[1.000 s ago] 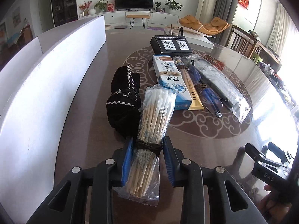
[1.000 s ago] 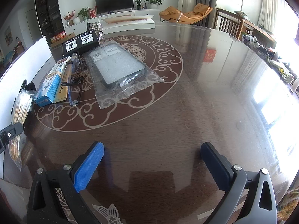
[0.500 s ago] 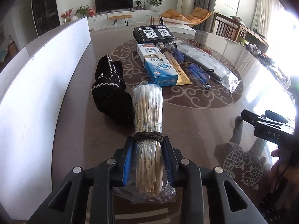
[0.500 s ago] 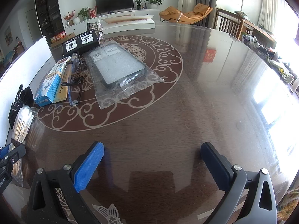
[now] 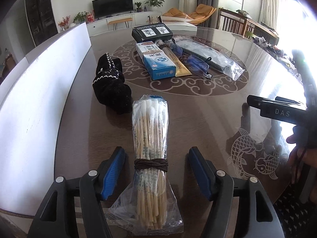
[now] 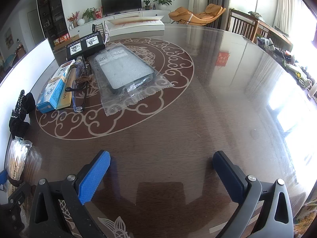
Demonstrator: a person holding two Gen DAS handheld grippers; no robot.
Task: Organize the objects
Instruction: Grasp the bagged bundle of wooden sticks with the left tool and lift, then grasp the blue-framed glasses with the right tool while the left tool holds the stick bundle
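Both tools gape; left tool (image 5: pixel 156 170) just opened around swab bundle (image 5: pixel 150 138), right tool (image 6: pixel 161 170) empty

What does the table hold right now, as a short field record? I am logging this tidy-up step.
surface: round wooden table with a scroll pattern
bundle: bagged cotton swabs, tied with dark cord, lying flat by the table's near edge
left gripper: fingers have just opened, either side of the bundle, pads clear of it
right gripper: open, nothing between its fingers
beside bundle: black knitted item
centre row: blue-and-white box, black box, bagged flat dark item
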